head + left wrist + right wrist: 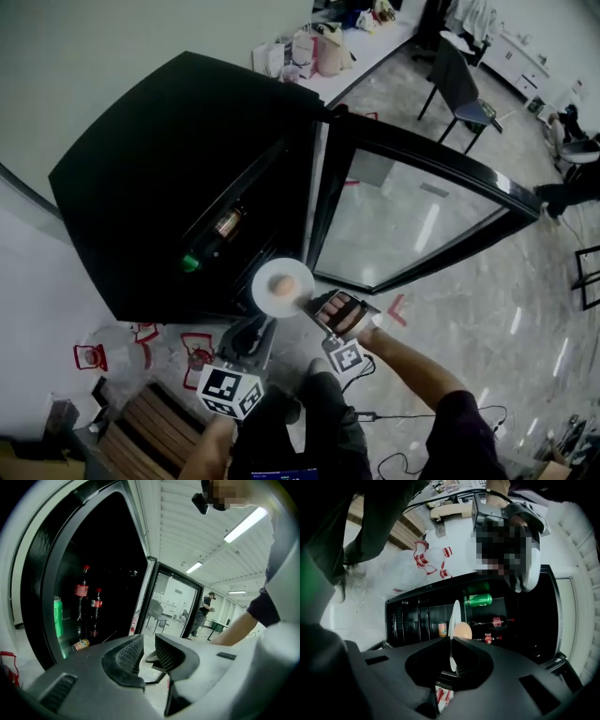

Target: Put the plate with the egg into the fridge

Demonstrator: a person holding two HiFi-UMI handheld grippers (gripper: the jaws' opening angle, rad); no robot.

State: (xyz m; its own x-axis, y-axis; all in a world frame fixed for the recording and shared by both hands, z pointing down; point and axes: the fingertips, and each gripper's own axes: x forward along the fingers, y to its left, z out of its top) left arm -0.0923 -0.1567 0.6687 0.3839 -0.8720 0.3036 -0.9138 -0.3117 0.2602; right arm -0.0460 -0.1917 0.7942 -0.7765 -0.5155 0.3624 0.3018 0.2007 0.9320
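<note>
Plate [454, 613] with egg [462, 631] is held by its rim, clamped between the jaws of the right gripper [452, 644], just outside the open fridge [187, 141]. Left gripper [149, 651] jaws are seen slightly apart, empty.

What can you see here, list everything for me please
fridge: one, black, door swung open
plate: one, white, in front of the fridge opening
egg: one, brown, on the plate
cola bottles: two, red labels, inside the fridge
green can: one, inside the fridge
orange can: one, inside the fridge
chair: one, dark, beyond the door
right tool: one, black, shut on the plate's rim
left tool: one, black, open, empty
</note>
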